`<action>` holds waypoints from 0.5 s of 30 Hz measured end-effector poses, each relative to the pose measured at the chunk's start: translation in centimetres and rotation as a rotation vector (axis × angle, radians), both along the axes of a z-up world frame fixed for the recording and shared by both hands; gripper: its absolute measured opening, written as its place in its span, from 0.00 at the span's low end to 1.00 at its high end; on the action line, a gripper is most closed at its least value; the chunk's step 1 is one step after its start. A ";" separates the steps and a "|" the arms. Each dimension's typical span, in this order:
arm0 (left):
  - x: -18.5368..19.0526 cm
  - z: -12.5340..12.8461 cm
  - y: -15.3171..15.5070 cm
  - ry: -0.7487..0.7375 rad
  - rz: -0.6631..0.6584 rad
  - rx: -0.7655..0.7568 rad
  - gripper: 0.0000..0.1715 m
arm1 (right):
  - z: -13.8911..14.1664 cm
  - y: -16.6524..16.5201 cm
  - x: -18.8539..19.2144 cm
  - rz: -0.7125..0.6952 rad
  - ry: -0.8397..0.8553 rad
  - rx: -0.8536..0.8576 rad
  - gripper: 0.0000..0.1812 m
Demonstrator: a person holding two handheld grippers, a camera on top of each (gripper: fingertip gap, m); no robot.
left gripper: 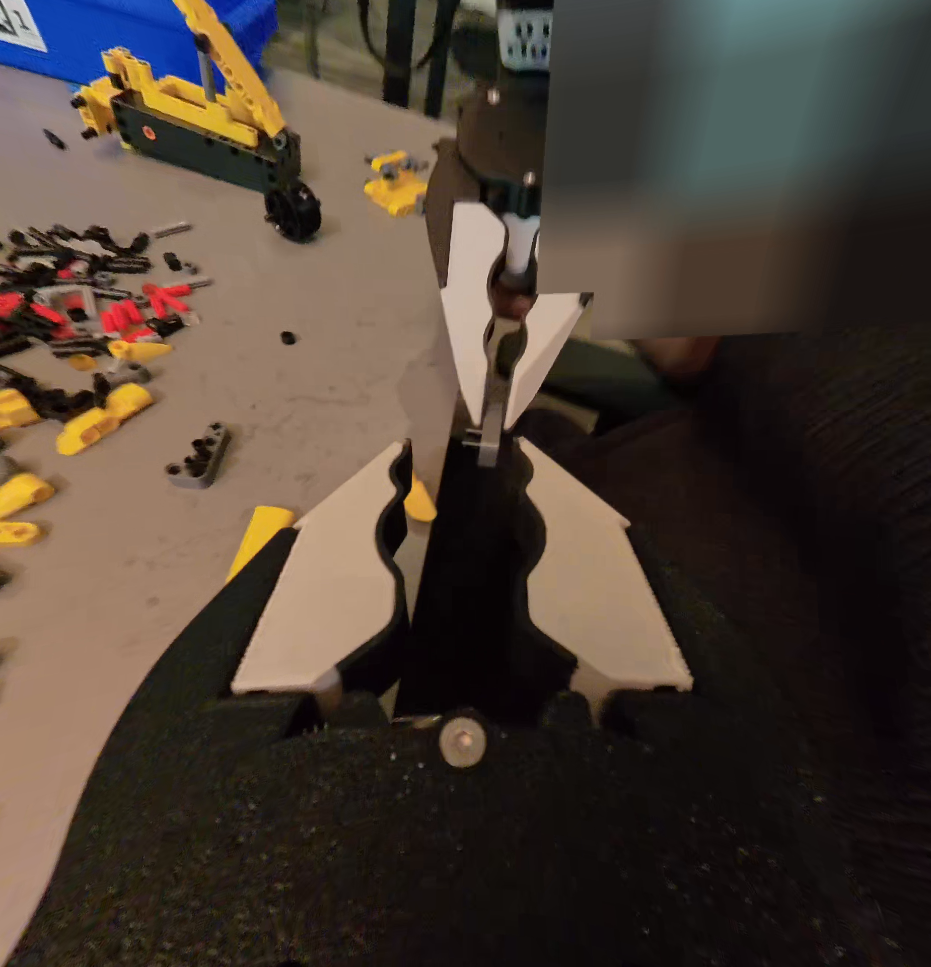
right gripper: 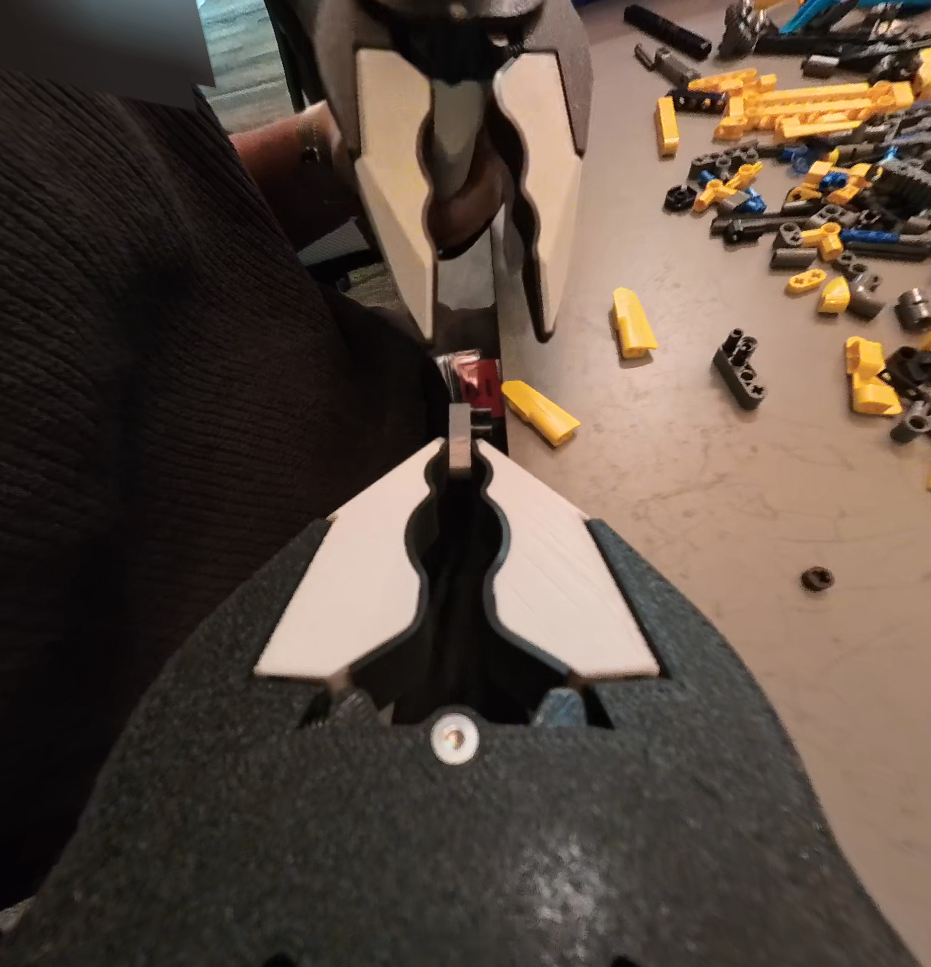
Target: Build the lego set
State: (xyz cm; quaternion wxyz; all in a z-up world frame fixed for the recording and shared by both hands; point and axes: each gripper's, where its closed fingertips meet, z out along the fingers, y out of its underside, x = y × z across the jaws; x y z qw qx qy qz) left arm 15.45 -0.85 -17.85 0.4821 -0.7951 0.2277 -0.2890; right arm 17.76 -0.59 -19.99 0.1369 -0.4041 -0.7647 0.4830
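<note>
My right gripper (right gripper: 460, 445) is shut on a short grey beam (right gripper: 459, 439), which sticks out past its fingertips. It holds the beam in the air over the table's near edge. My left gripper (left gripper: 463, 445) is open and empty. It faces the right gripper tip to tip, and the beam's free end (left gripper: 488, 445) reaches just between its open fingertips. In the left wrist view the right gripper (left gripper: 492, 421) points down toward me. In the right wrist view the left gripper (right gripper: 486, 332) hangs open just beyond the beam.
A yellow and black crane model (left gripper: 191, 120) stands in front of a blue bin (left gripper: 128, 31). Loose black, red and yellow pieces (left gripper: 60, 324) lie on the grey table (left gripper: 322, 366). Yellow panels (right gripper: 539, 411) and a dark L-shaped beam (right gripper: 740, 374) lie nearby. A person's dark sweater (right gripper: 139, 366) fills the near side. The grippers are tip to tip, or close to it.
</note>
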 end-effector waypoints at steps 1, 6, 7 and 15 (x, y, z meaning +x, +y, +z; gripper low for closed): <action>0.1 0.5 0.0 -0.084 0.003 -0.026 0.22 | 0.3 0.0 0.1 0.008 0.018 0.008 0.04; 0.7 1.9 0.2 -0.402 0.011 -0.163 0.22 | 2.4 -0.2 0.2 0.071 0.140 0.082 0.04; 0.9 2.3 0.1 -0.456 -0.004 -0.181 0.22 | 2.8 -0.3 0.2 0.086 0.168 0.106 0.04; 2.2 3.2 -0.9 -0.736 -0.165 -0.323 0.15 | 4.6 -1.2 -0.2 0.215 0.318 0.322 0.04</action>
